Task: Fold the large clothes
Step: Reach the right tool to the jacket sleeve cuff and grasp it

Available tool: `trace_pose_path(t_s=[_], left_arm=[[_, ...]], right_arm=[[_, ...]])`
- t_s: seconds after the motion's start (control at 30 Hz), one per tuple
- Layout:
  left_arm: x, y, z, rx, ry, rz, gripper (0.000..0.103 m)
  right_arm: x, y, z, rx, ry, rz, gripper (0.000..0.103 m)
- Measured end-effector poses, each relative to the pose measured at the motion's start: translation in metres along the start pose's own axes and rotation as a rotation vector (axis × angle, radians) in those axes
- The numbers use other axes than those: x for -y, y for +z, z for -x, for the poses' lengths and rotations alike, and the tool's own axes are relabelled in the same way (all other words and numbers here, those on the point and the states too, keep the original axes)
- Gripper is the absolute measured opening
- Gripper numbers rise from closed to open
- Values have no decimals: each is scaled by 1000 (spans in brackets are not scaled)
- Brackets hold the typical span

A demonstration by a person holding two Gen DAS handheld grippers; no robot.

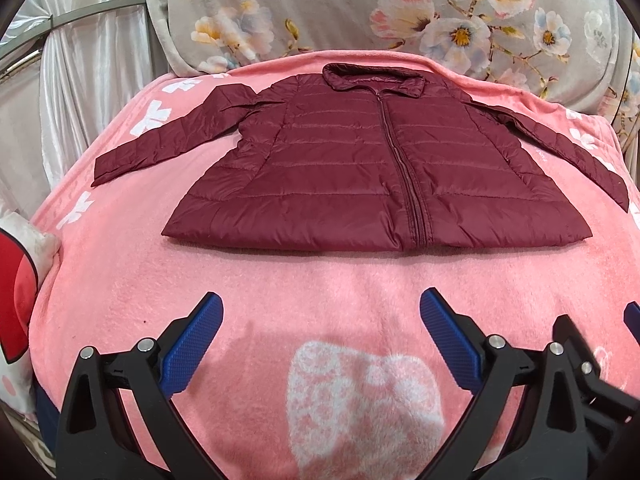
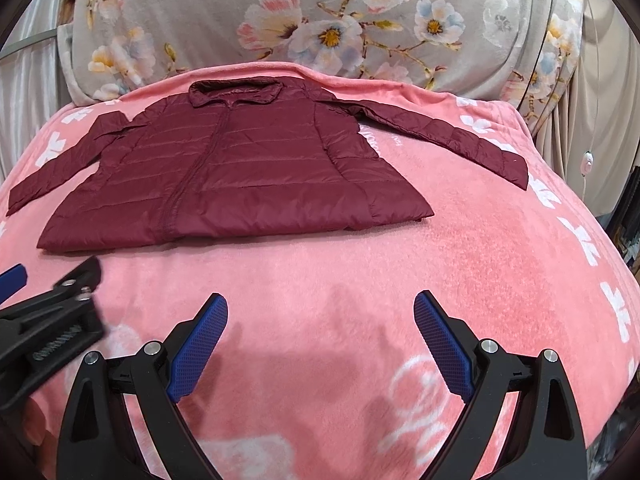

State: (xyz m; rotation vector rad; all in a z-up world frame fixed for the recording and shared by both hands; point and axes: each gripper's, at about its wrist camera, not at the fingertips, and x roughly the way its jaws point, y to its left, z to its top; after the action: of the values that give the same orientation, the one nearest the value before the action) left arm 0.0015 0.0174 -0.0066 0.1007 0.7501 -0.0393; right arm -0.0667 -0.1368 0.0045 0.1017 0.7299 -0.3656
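A: The left hand-held gripper [image 1: 320, 312] has its blue fingers spread wide and holds nothing. The right hand-held gripper [image 2: 320, 314] is also wide and empty. Both hang over the pink blanket [image 1: 280, 280] on the bed, near its front edge.

B: And the jacket [image 1: 360, 172]?

A: The dark red jacket lies flat toward 12 o'clock from both grippers, zipper closed, collar far, hem near. One sleeve [image 1: 160, 140] goes out toward 10 o'clock in the left view, the other sleeve [image 2: 452, 140] toward 2 o'clock in the right view. Behind it stands a floral cushion [image 2: 280, 20].

B: So which step is it?

A: It seems folding is not yet begun. The next move probably needs each gripper to reach forward to a sleeve and bring it across the body.
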Motion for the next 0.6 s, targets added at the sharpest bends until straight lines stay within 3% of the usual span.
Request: trace_pose_path(t_s=[0.2, 0.43, 0.6], left_arm=[[-16, 22, -18, -17, -6, 49, 97], [-43, 53, -49, -52, -42, 125, 97], [-57, 73, -68, -29, -39, 142, 97]], right_arm=[[95, 57, -45, -39, 53, -230, 92], [225, 113, -121, -34, 21, -577, 92], [297, 131, -173, -25, -3, -778, 88]])
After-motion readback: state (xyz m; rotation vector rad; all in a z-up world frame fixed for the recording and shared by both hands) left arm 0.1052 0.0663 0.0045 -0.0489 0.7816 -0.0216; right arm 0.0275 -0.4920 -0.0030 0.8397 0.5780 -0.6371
